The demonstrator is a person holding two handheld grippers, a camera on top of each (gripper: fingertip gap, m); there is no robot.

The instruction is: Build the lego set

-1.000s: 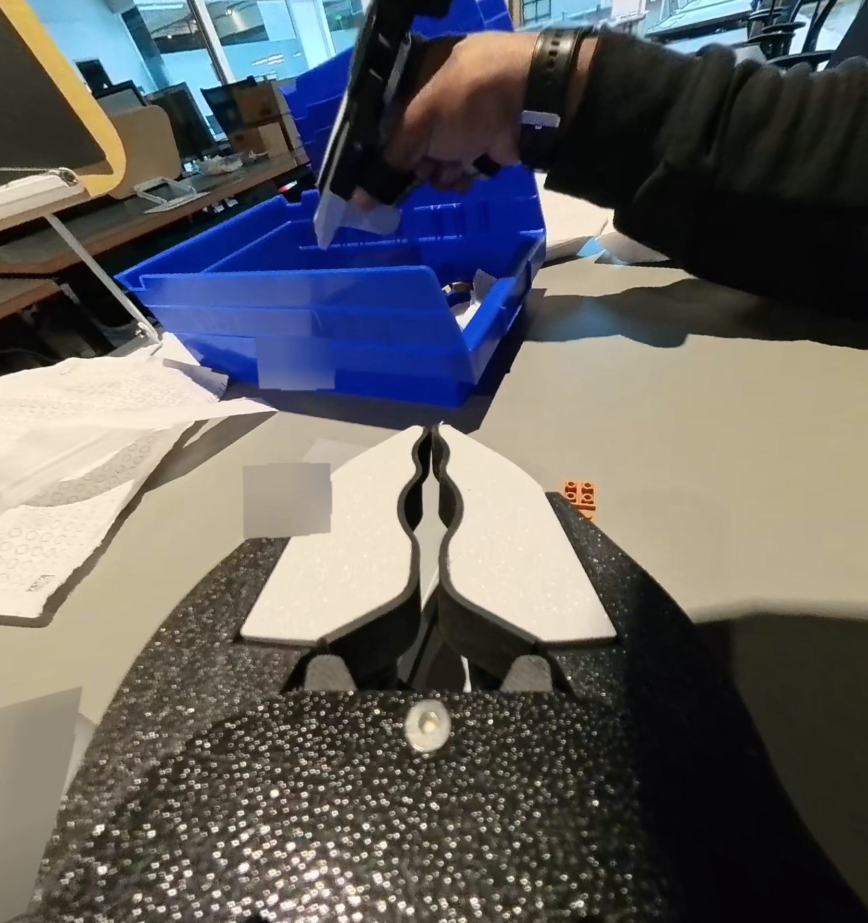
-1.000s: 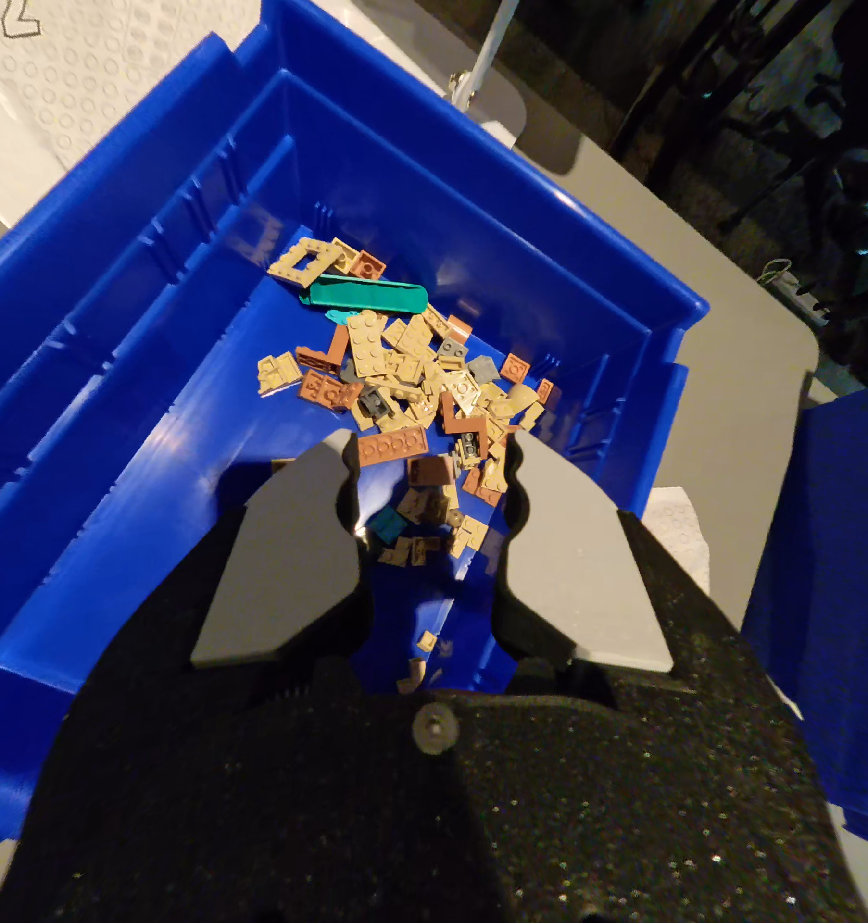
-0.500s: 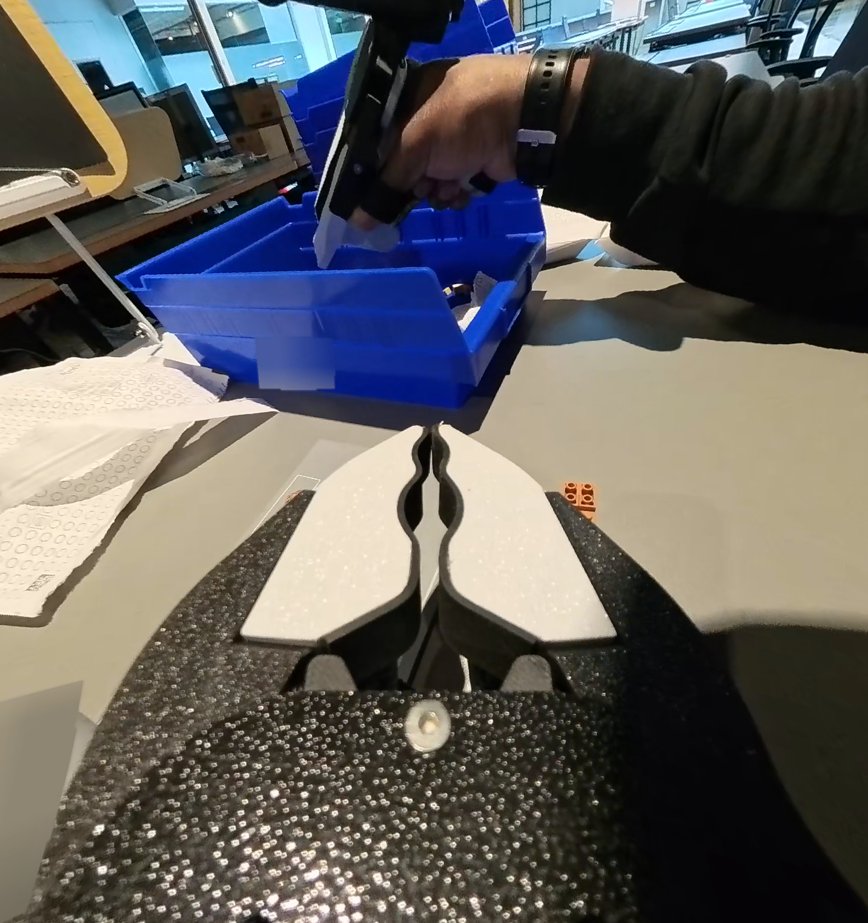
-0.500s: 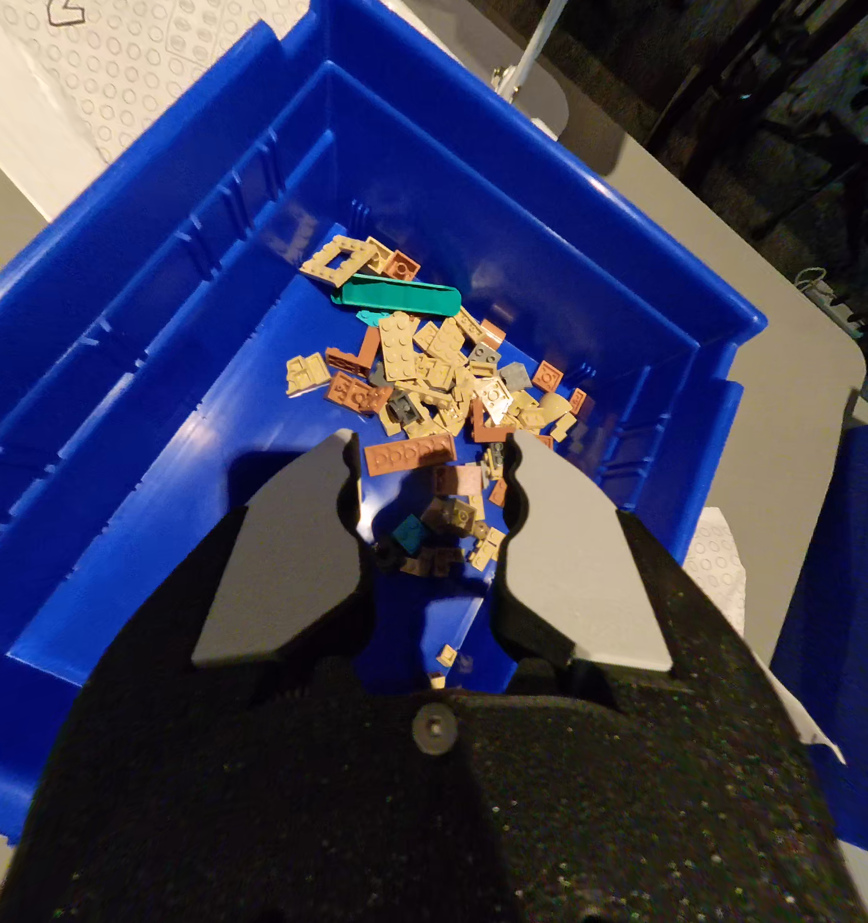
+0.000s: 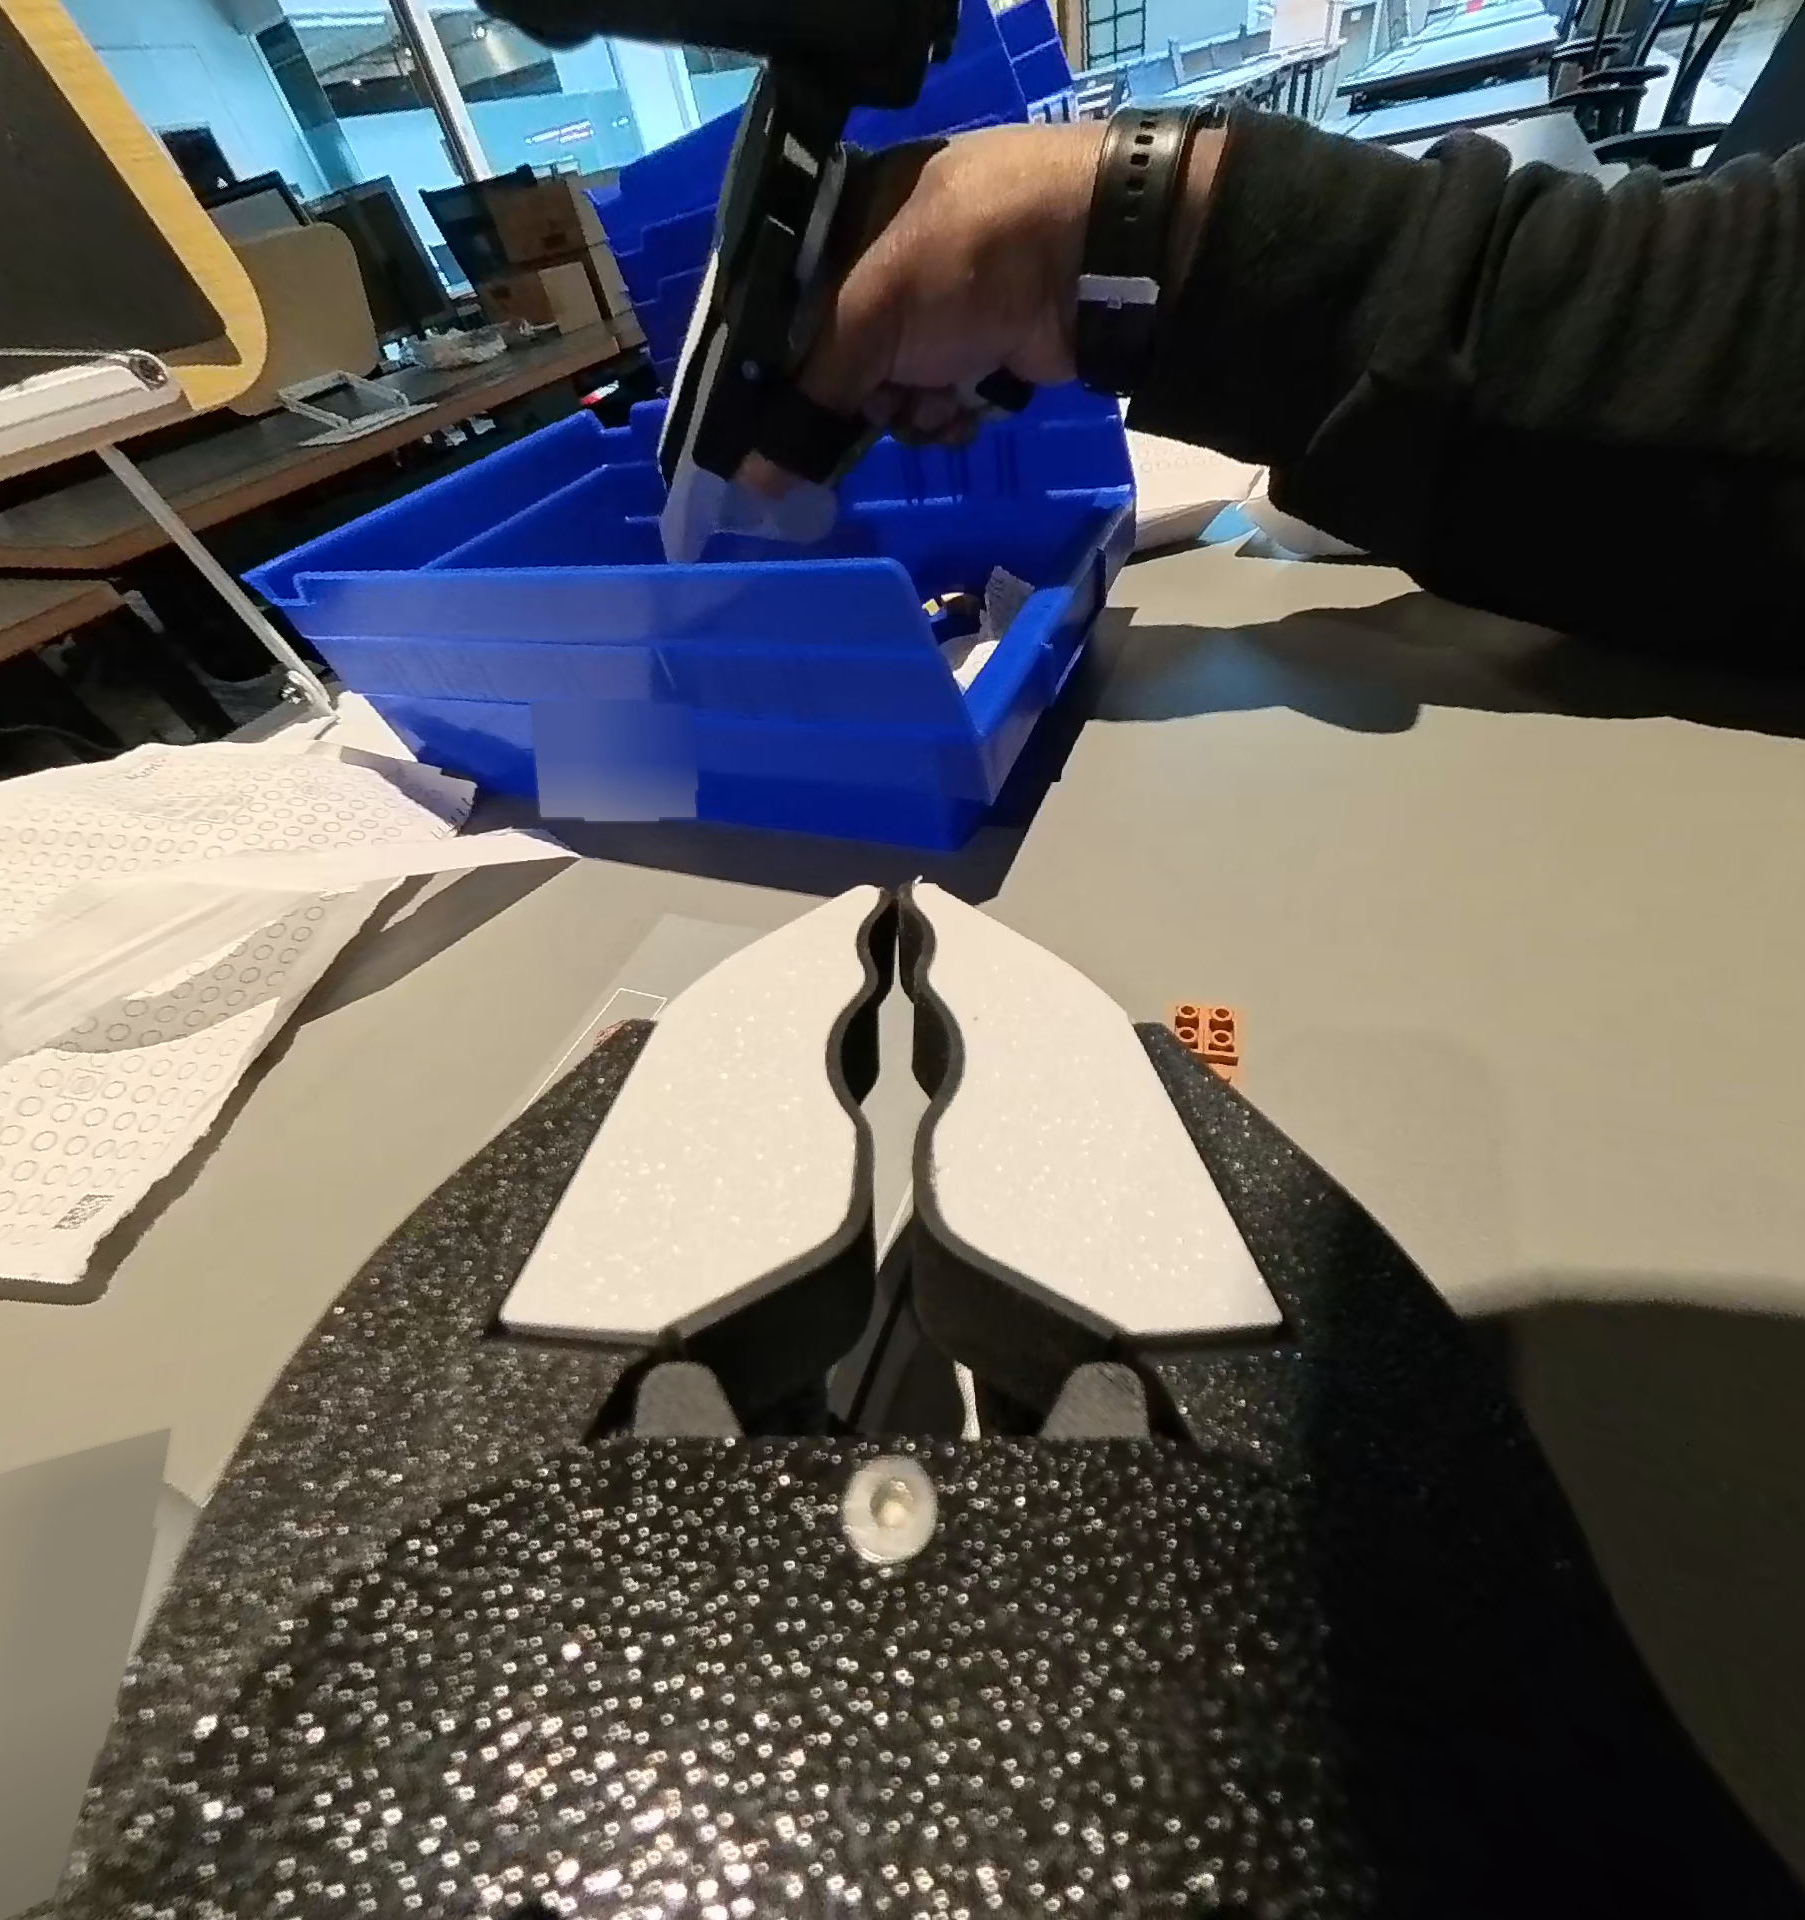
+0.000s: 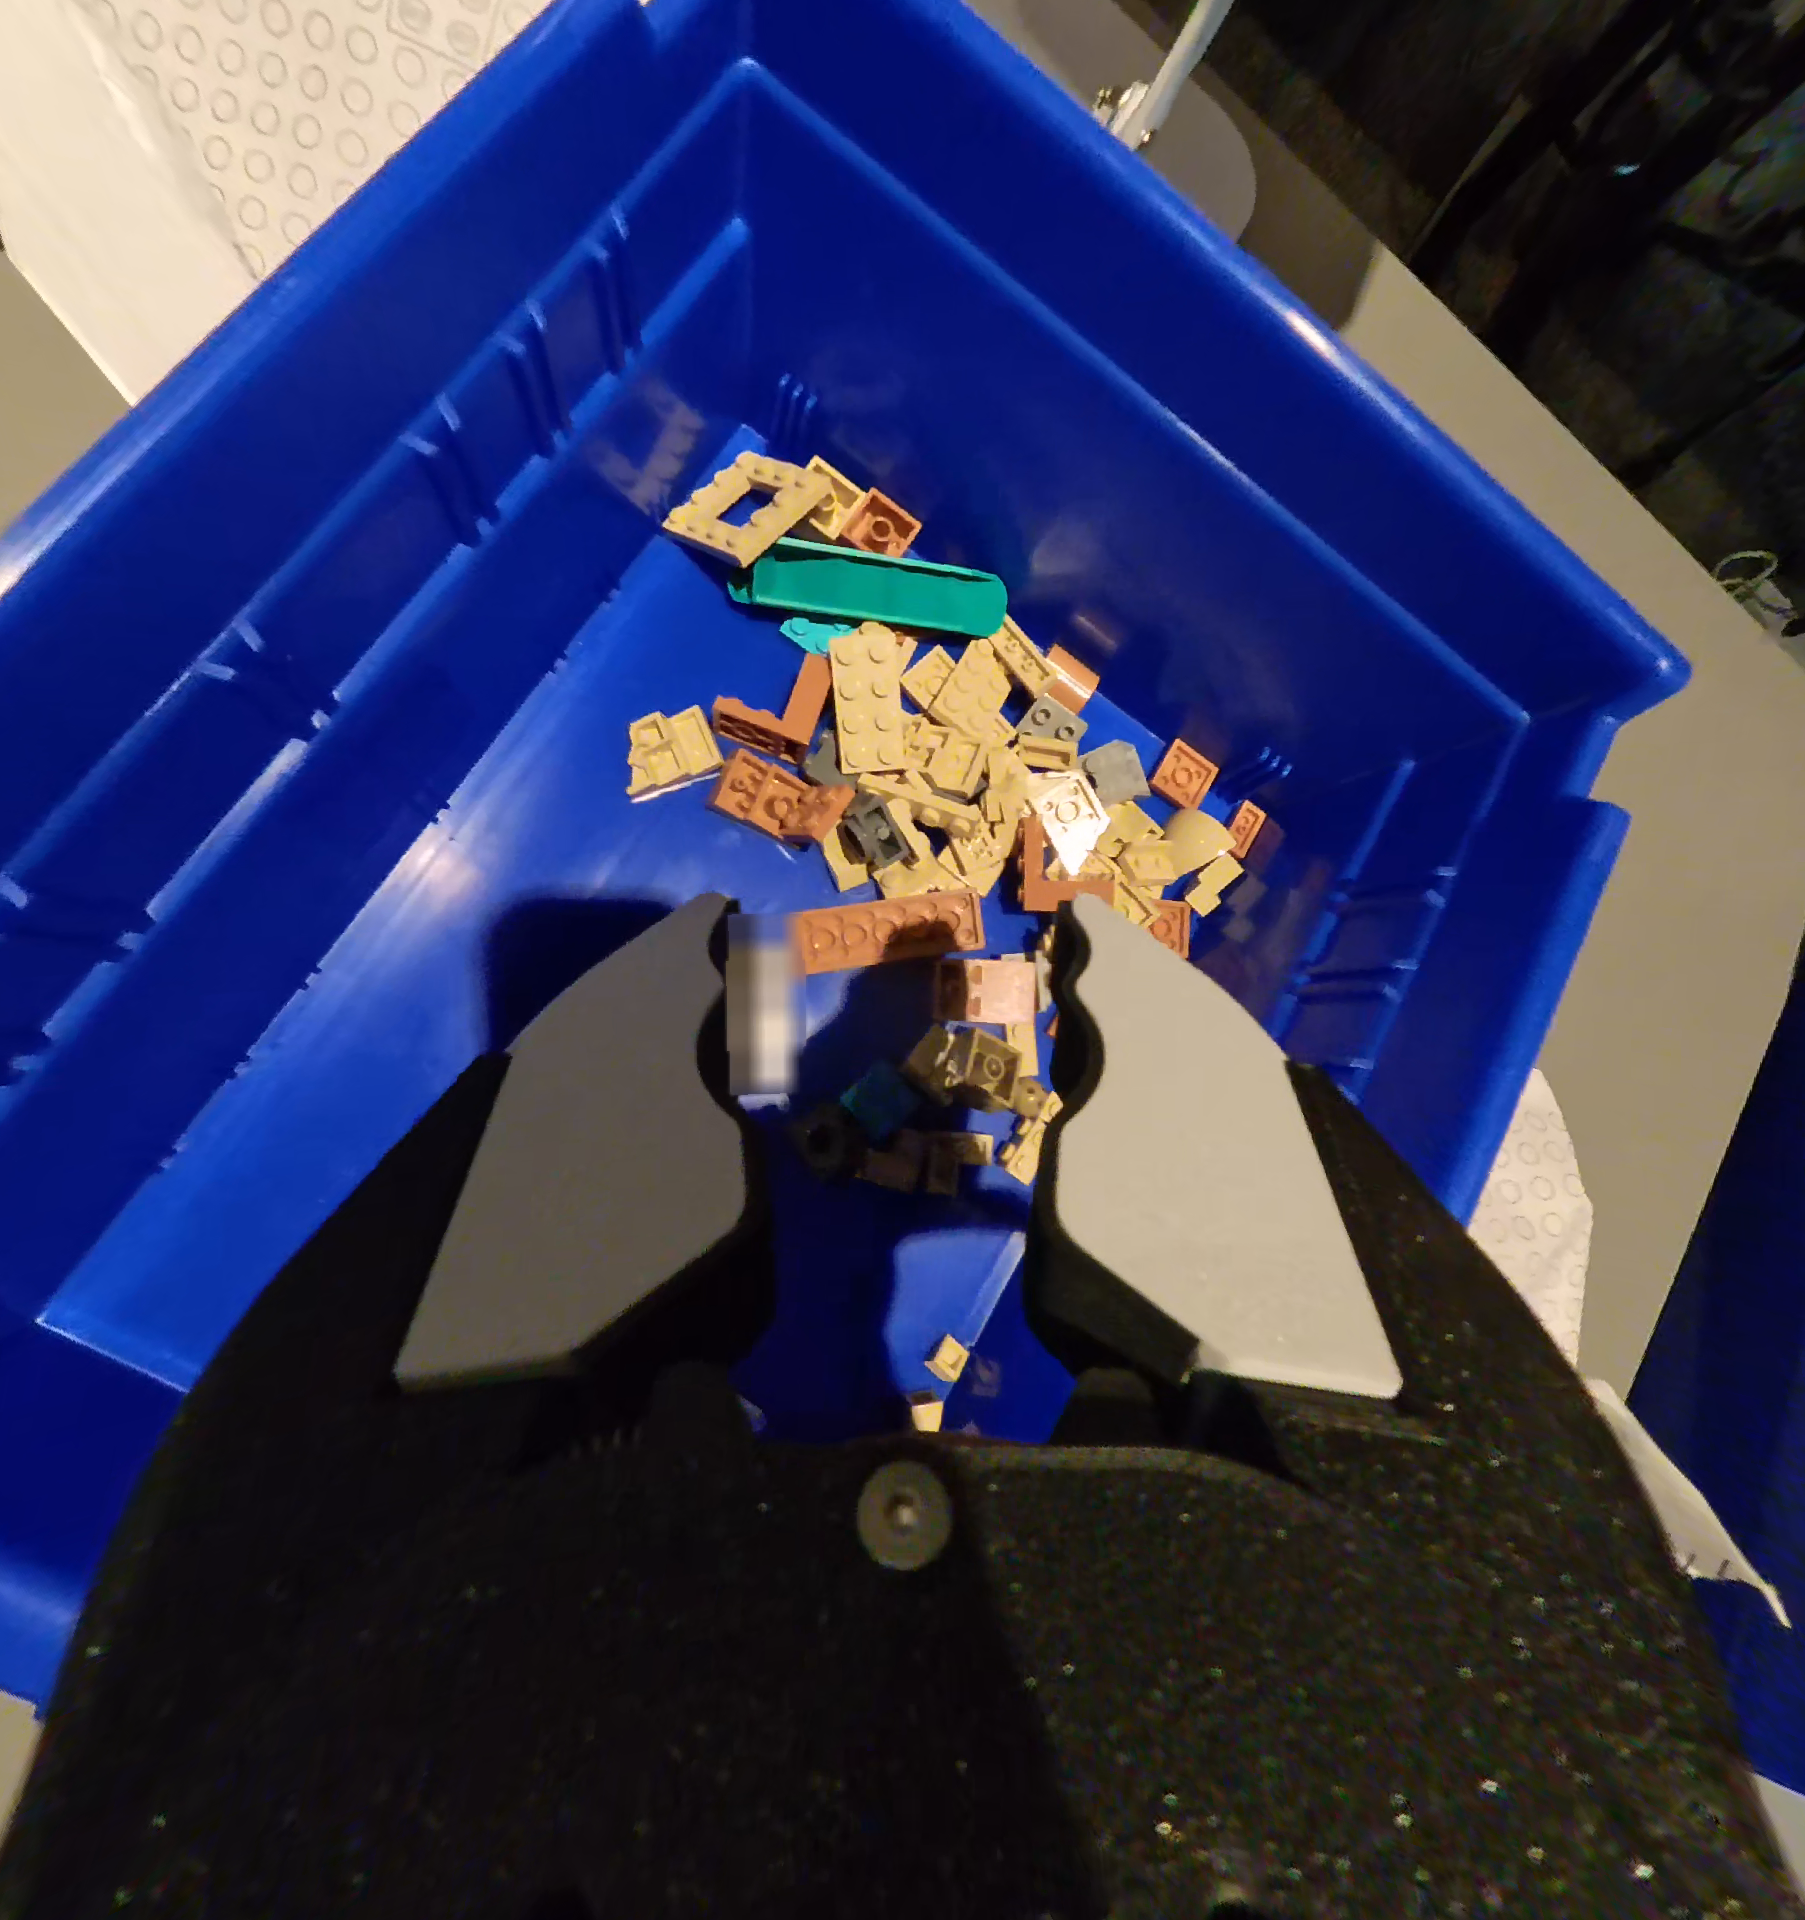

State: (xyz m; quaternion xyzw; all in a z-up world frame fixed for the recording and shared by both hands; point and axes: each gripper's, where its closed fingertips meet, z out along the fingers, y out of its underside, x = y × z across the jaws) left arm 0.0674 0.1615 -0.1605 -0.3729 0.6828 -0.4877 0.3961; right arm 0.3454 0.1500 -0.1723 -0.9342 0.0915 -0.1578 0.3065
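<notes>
My left gripper (image 5: pixel 899 896) was clenched with its fingertips meeting on nothing, low over the grey table (image 5: pixel 1397 935). Just to its right an orange brick (image 5: pixel 1209 1034) lay on the table, partly hidden behind the gripper's body. Beyond the fingertips stood the blue bin (image 5: pixel 732 665), and to the left lay white sheets printed with circles (image 5: pixel 119 956).

My right gripper (image 6: pixel 893 925) was released, jaws spread wide with nothing between them, pointing down into the blue bin (image 6: pixel 254 831). In the left wrist view it (image 5: pixel 742 509) showed tilted, its tips dipping below the bin's rim, held by a hand (image 5: pixel 939 281) with a dark sleeve and a black wristband.

The lego pieces (image 6: pixel 939 769) lay in a loose heap on the bin's floor: mostly tan plates, some brown and grey ones. A long brown plate (image 6: pixel 887 930) lay just beyond the open fingertips. A teal piece (image 6: pixel 877 597) lay at the far side of the heap, beside a tan frame (image 6: pixel 737 509).
</notes>
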